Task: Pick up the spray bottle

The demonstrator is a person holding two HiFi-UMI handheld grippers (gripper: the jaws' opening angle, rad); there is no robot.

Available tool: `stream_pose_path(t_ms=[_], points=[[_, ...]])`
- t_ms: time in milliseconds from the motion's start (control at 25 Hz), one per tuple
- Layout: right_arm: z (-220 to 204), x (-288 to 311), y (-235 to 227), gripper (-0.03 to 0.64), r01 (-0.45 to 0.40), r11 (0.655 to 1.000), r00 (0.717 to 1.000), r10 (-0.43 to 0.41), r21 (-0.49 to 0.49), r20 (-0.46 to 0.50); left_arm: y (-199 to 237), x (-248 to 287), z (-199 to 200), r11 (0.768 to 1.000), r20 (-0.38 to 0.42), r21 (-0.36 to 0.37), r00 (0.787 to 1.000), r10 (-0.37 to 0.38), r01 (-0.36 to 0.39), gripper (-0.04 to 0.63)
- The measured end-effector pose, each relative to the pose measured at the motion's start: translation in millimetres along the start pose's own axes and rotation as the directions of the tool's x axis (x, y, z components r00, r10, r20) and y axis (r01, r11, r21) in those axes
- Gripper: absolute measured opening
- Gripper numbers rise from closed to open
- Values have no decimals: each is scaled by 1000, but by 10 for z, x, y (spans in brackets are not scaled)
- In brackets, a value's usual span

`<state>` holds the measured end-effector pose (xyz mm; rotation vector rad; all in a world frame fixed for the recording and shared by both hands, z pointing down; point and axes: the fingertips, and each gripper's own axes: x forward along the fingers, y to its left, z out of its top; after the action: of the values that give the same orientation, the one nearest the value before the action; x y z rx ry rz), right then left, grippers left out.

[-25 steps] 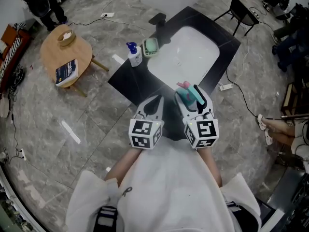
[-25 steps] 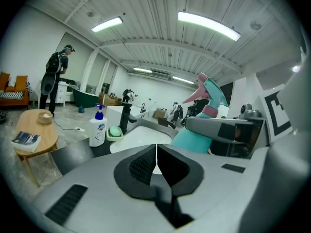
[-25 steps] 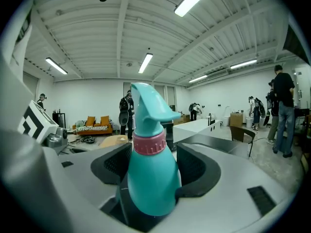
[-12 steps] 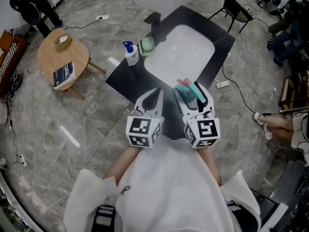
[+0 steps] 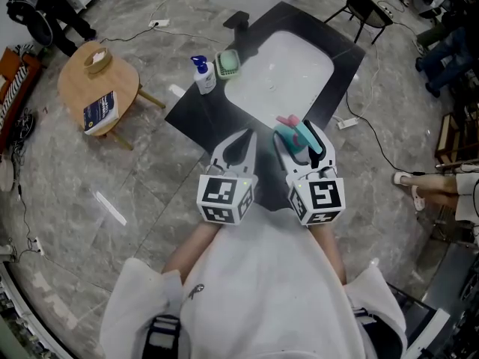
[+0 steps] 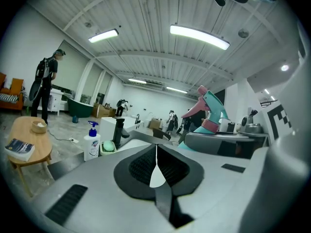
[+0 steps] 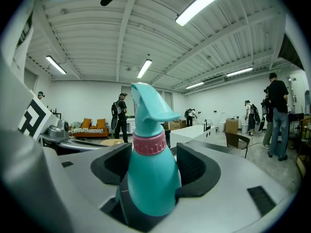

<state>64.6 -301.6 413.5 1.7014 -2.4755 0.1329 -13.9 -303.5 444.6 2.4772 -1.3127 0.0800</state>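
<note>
counter [image 5: 198,122]: dark, white sink [image 5: 288,69] inset, beneath both claws | right claw [image 7: 150,160]: pinching the teal spray bottle [image 7: 146,191] round its belly, held above the counter's near edge | left claw [image 6: 156,153]: pressed together, empty | advice: firm even squeeze, bottle upright, lift straight

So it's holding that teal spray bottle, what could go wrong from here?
1. The right gripper clamps the spray bottle on its smooth, rounded body, so it might slip or tilt out.
2. It is held by the near edge of the sink; a drop could hit basin or floor.
3. The left gripper is shut, so it couldn't readily catch it.
</note>
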Motion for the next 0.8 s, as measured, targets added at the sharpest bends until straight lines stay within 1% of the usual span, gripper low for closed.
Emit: stream_pose_path(t_ms=[280, 800], points=[[-22, -43, 27, 307, 5, 1000, 1000, -5, -22, -8, -10, -29, -11, 1000, 0, 4, 1000, -1, 1, 29], [-34, -143, 37, 305, 12, 1000, 1000, -12, -5, 0, -77, -99, -29, 1000, 4, 22, 1000, 3, -3, 29]])
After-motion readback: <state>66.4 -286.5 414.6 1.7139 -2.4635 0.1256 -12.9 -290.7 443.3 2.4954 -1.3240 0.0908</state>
